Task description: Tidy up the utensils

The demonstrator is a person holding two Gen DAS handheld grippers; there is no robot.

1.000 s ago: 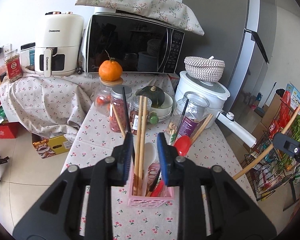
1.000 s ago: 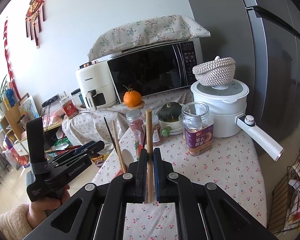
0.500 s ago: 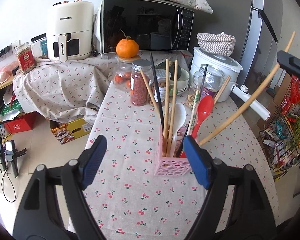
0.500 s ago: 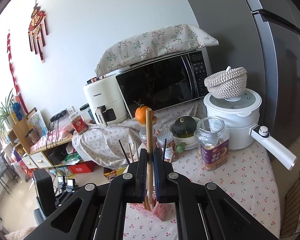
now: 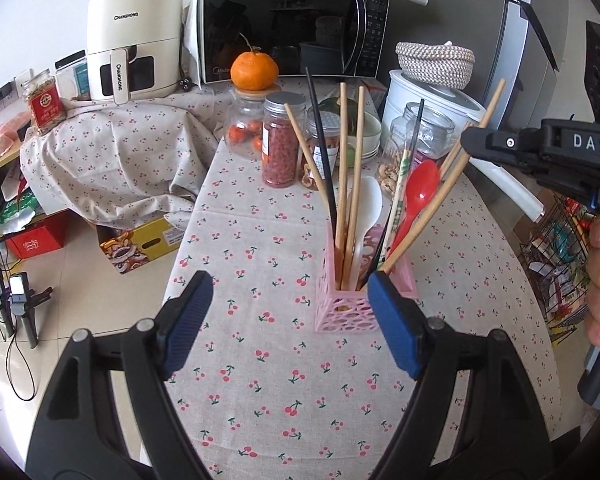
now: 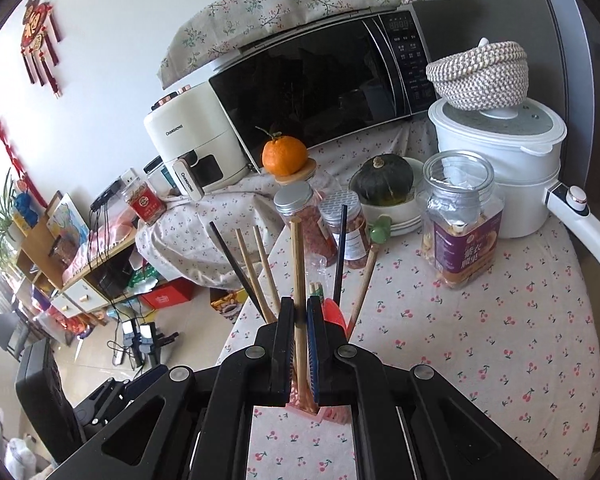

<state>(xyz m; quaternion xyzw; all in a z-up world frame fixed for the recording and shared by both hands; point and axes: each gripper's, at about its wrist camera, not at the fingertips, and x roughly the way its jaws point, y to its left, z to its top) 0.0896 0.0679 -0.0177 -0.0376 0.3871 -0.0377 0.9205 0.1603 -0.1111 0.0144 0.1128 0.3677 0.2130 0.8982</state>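
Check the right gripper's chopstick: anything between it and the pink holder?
Nothing visible blocks it. The right gripper is shut on the wooden chopstick, whose lower end already reaches into the pink holder among the other chopsticks and the red spoon. The left gripper is open, in front of the holder.

1. From the left wrist we're looking down, close, over the pink utensil holder (image 5: 364, 300).
2. From the right wrist we're hovering directly above it (image 6: 328, 412), facing the microwave (image 6: 320, 80) both views share.

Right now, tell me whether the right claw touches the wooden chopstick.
Touching. The right wrist view shows the right claw shut on the wooden chopstick, both pads pressing its shaft.
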